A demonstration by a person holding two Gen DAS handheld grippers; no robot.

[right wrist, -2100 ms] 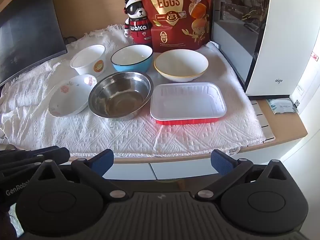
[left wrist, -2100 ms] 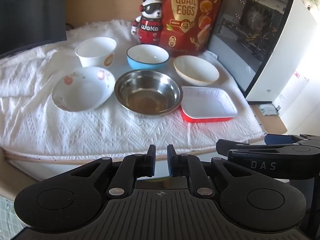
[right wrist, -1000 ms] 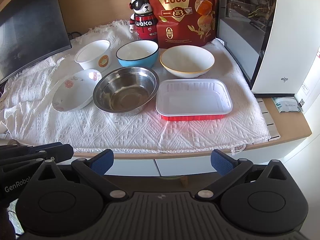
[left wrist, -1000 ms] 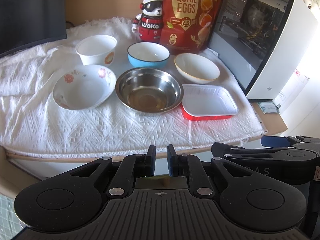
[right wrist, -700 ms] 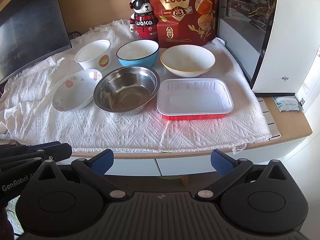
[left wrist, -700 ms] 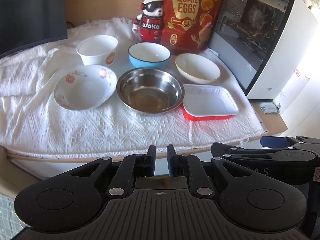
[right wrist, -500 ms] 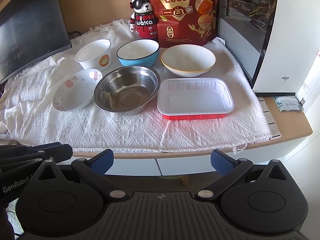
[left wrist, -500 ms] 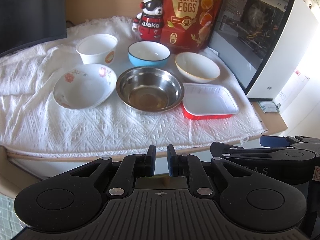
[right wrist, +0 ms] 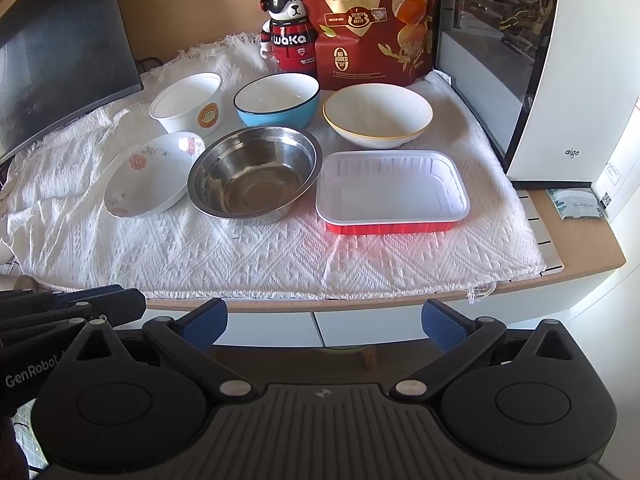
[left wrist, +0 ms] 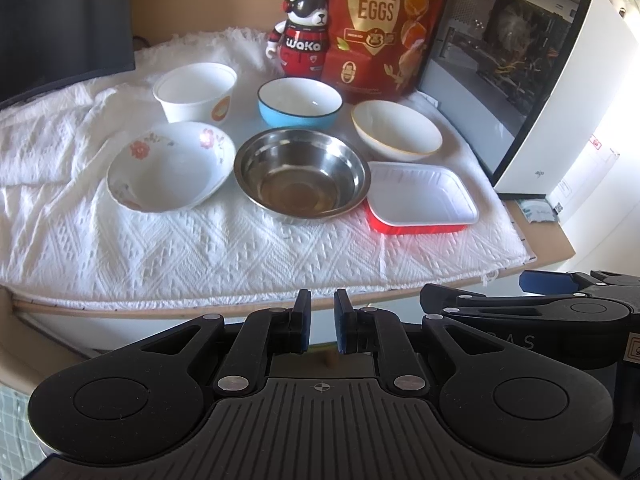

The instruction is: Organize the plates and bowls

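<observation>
In the left wrist view the left gripper (left wrist: 321,307), low centre, has its jaws drawn narrow with nothing between them. Only the right wrist view shows the right gripper (right wrist: 324,322) with its jaws spread wide and empty, and "aigo" on the white case (right wrist: 576,80) at right. Mid-frame on the white cloth (right wrist: 240,252), left to right: floral bowl (right wrist: 150,176), steel bowl (right wrist: 256,176), red tray (right wrist: 394,192). Behind stand a "Waka" panda figure (right wrist: 286,26) and a "QUAIL EGGS" bag (right wrist: 368,20).
</observation>
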